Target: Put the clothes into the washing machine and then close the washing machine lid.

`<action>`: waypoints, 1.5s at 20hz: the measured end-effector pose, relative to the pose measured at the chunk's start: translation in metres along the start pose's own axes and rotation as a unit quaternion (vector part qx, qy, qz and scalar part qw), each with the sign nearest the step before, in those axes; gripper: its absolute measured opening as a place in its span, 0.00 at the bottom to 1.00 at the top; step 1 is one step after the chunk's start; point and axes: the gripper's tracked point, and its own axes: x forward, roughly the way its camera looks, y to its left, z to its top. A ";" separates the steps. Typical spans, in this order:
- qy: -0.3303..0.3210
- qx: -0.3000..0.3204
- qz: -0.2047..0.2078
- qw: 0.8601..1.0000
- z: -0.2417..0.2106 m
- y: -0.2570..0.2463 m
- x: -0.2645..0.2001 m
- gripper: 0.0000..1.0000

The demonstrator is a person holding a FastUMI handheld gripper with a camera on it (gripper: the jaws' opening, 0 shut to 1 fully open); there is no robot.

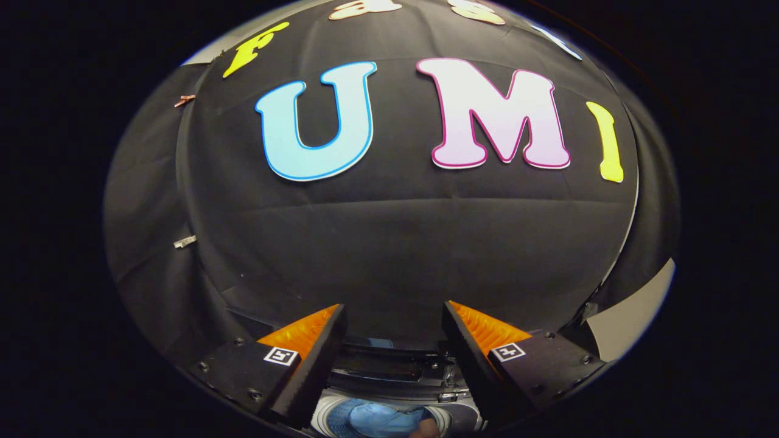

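My gripper [394, 313] is open, its two fingers spread wide with nothing between them, held high and pointing at the booth's black cloth wall. Far below, between the finger bases, I see the washing machine [395, 374] from above with its lid raised at the back. A blue garment [380, 420] lies inside the round white drum opening. The drum is partly hidden by the fingers.
The black cloth wall [401, 243] stands close ahead of the fingers. A pale panel edge [633, 316] shows beyond the right finger. Small clips [184, 241] hold the cloth at the left.
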 end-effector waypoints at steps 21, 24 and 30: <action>0.048 -0.003 0.000 0.999 -0.048 0.004 -0.071 1.00; 0.068 0.000 0.007 0.998 -0.065 0.007 -0.085 1.00; 0.067 -0.004 0.027 0.997 -0.071 0.019 -0.104 1.00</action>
